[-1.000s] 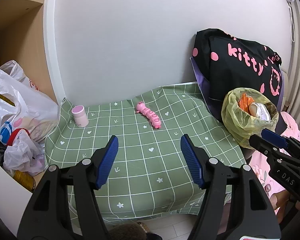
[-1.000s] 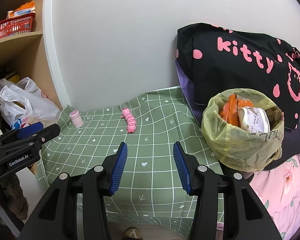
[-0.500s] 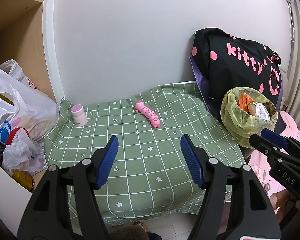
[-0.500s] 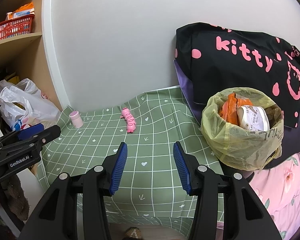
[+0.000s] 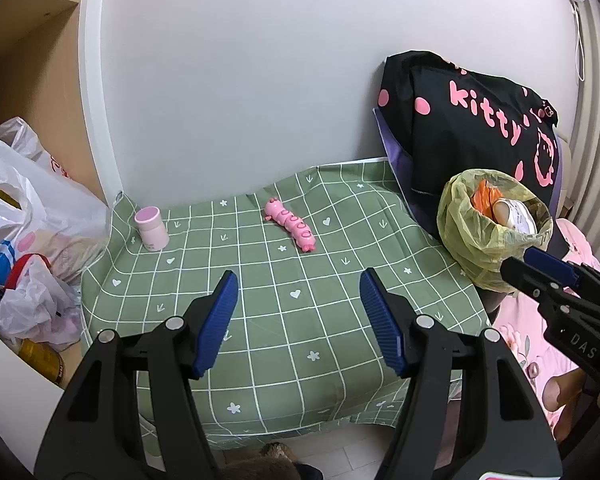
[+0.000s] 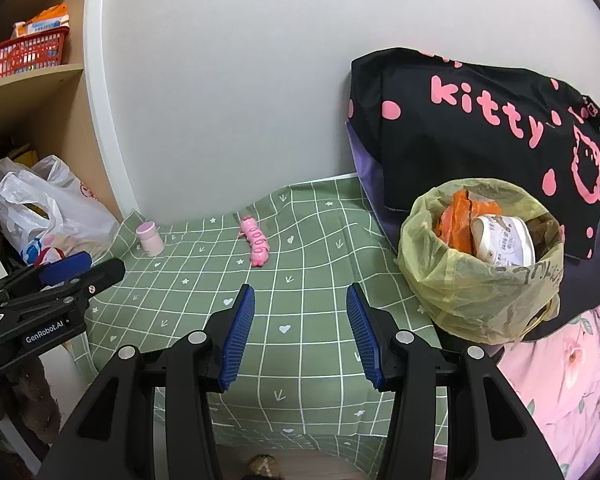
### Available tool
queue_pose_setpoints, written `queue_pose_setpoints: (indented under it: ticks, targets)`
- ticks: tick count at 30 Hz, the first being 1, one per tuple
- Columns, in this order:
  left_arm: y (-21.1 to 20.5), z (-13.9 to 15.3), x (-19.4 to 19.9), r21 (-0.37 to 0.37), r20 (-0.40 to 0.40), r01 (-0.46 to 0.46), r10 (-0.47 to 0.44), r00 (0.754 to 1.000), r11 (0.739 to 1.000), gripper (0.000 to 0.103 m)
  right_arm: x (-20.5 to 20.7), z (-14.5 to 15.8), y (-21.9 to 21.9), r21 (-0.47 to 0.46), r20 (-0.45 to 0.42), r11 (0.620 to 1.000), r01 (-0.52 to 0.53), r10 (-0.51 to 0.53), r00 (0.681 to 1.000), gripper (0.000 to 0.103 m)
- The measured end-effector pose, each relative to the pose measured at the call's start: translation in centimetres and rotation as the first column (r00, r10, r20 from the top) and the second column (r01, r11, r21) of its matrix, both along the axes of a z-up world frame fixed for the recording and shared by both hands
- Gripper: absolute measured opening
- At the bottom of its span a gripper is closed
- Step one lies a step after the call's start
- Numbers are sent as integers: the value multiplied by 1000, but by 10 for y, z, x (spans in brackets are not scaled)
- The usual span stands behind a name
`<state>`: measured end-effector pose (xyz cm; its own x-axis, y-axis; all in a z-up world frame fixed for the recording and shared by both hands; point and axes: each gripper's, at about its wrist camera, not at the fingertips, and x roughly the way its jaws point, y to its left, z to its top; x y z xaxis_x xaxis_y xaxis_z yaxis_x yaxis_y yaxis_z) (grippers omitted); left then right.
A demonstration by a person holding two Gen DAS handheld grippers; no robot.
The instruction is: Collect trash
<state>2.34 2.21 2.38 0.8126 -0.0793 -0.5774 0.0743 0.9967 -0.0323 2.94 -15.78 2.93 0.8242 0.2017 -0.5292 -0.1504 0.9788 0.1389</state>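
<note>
1. The left gripper (image 5: 298,316) is held over the green checked tablecloth (image 5: 260,320), tilted downward, its jaws spread wide with nothing between them.
2. The right gripper (image 6: 300,330) is posed likewise, wide and empty.
3. A yellow-green trash bag (image 6: 472,292), filled with orange wrapping and a white cup, is seen at the tablecloth's right edge.

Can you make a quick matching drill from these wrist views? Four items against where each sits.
Items:
1 pink toy
2 pink jar
3 yellow trash bag
4 white plastic bags

Places:
A beside the green cloth's right edge
B back-left corner of the cloth
C left of the cloth
D middle of the cloth, toward the back

Pairs: 1-D, 2-B, 3-A, 4-C
</note>
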Motion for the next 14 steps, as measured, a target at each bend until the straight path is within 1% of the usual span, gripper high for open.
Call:
queue_pose_setpoints:
  ticks: [5,8,11,13,14]
  targets:
    - [9,-7,8,1,-12,-34,34,999,999,59,8,-5,0,-9,-13,1000,12,-12,1000,45]
    - [22,-22,29,-23,-71,-59,57,996,998,59,20,-12,0,-12,-33,1000,15,-15,999,45]
    - [48,-54,69,-40,-181,-106,97,979,994,59,44,-25,4,-11,-68,1000,-1,1,998,50]
    - [72,-76,99,-7,-213,-190,184,960,982,61,72,-41,15,-5,-124,998,-57,56,991,51]
    - [84,-87,113,23,-239,-244,242,940,969,63,87,-49,23,-2,-155,996,-93,92,984,51]
